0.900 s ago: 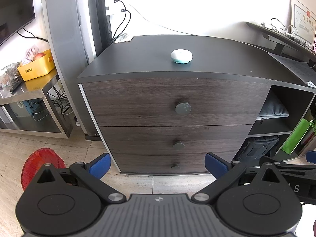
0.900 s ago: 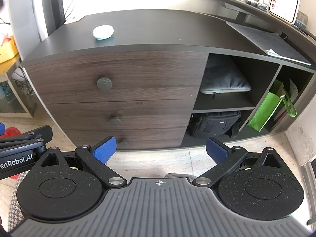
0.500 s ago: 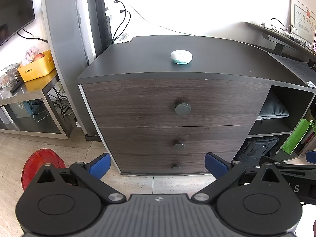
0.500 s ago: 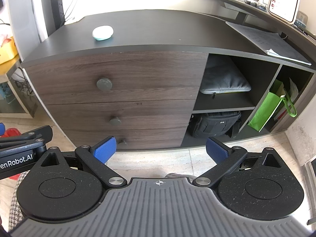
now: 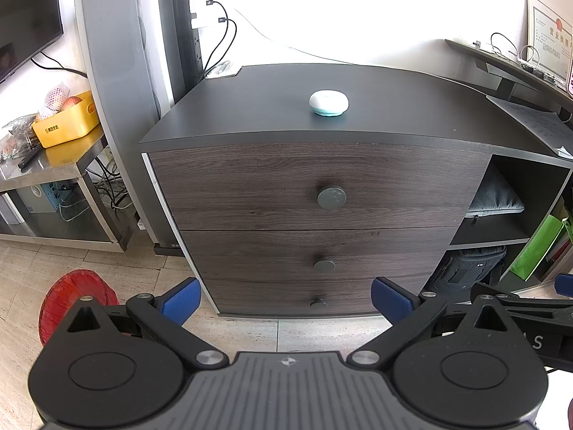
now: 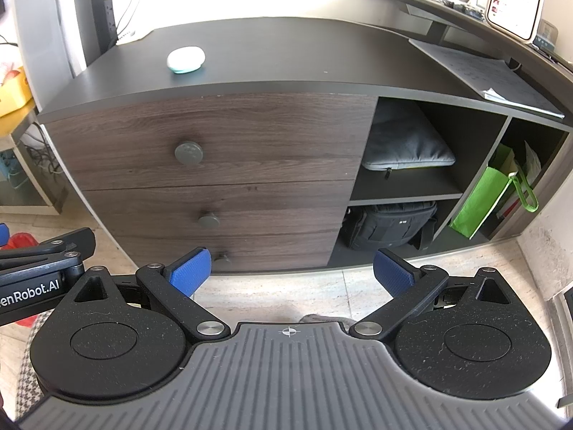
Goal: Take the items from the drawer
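Note:
A dark wood cabinet has three shut drawers. The top drawer (image 5: 250, 186) (image 6: 250, 139) has a round grey knob (image 5: 331, 197) (image 6: 188, 152). The middle knob (image 5: 323, 264) (image 6: 208, 220) and bottom knob (image 5: 318, 302) (image 6: 222, 257) sit below it. The drawers' contents are hidden. My left gripper (image 5: 284, 301) is open and empty, well short of the cabinet, over the floor. My right gripper (image 6: 290, 274) is open and empty, also back from the cabinet, facing its right half.
A white and teal puck (image 5: 328, 103) (image 6: 185, 59) lies on the cabinet top. Open shelves on the right hold a grey pouch (image 6: 406, 147), a black bag (image 6: 390, 225) and a green bag (image 6: 483, 197). A red basket (image 5: 77, 297) and a steel side table (image 5: 53, 168) stand left.

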Motion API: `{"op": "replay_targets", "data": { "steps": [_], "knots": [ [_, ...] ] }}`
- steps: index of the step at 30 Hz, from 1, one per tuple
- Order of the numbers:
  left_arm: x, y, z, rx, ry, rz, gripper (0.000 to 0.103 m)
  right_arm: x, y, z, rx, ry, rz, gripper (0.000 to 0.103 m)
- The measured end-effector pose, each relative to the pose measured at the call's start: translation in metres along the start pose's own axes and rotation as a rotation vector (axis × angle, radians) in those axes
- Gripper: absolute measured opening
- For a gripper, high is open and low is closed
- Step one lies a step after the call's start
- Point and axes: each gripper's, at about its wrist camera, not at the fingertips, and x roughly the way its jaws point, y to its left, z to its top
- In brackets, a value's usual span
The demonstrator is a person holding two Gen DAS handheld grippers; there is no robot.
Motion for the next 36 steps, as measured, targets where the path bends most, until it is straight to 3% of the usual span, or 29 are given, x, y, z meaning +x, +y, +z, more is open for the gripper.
{"op": "replay_targets", "data": {
  "steps": [36],
  "knots": [
    [0.0091,0.0006,-0.0016,0.002,0.018,-0.006,0.101,0.0069,-0.0044,-0.0015,0.007,0.018,0.006,0.100]
  ]
}}
